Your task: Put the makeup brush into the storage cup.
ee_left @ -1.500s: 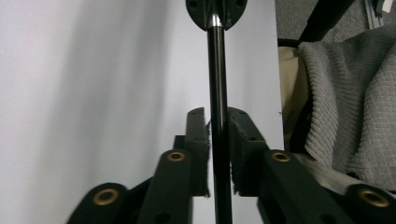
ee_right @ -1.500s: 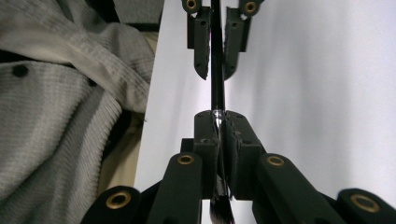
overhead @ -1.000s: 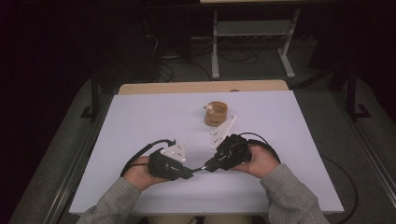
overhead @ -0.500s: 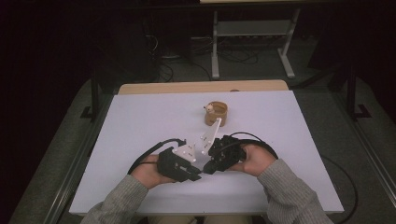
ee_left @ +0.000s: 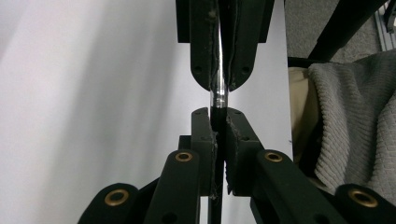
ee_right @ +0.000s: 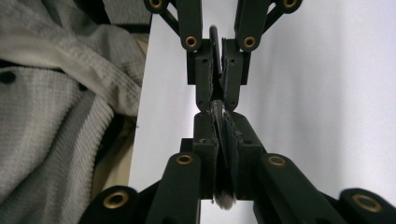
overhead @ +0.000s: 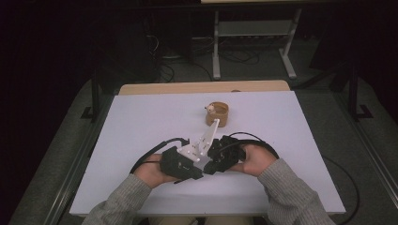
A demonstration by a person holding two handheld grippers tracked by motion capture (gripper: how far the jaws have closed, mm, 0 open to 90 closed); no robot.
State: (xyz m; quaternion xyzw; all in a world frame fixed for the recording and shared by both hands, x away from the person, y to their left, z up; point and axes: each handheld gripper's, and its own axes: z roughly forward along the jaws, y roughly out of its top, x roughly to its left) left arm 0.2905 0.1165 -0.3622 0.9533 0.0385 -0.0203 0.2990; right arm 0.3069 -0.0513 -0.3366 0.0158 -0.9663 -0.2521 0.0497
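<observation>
Tongs meet nose to nose near the desk's [overhead: 141, 122] 6 o'clock edge, having drawn closer together over the last second. Left tongs [ee_left: 218, 122] and right tongs [ee_right: 219, 122] are each clamped on one end of a slim brush [ee_left: 218, 95]. Likely a handover. Farther off, toward 12 o'clock, sits a tan holder [overhead: 217, 114].

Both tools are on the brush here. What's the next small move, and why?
Probably open the right tool: it and the left tool both clamp one brush, and the left has the handle, the better hold.
</observation>
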